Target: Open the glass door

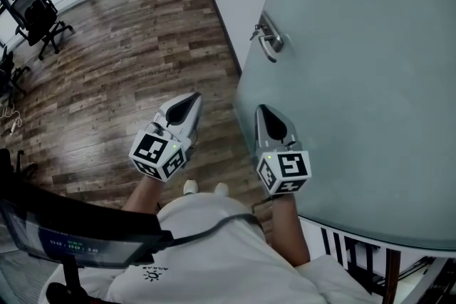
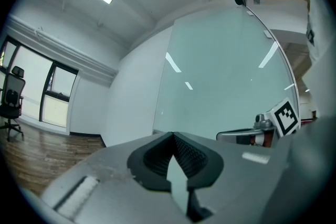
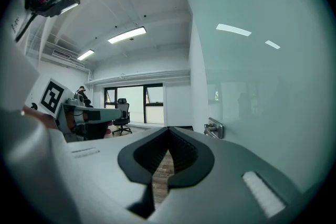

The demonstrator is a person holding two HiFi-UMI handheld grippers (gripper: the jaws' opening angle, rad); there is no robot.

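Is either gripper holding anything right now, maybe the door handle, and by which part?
Nothing is held. The left gripper and the right gripper are both shut and empty, short of the handle on the glass door.

Left gripper (image 1: 189, 102), right gripper (image 1: 266, 112): jaws together.

handle (image 1: 269, 39) on glass door (image 1: 370, 82), chair (image 1: 35, 11) far left

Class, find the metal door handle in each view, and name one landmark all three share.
Head view: door handle, upper centre, by the glass door's left edge.
Left gripper view: not in it.
Right gripper view: door handle right of centre, on the door.
Shared landmark: the glass door.
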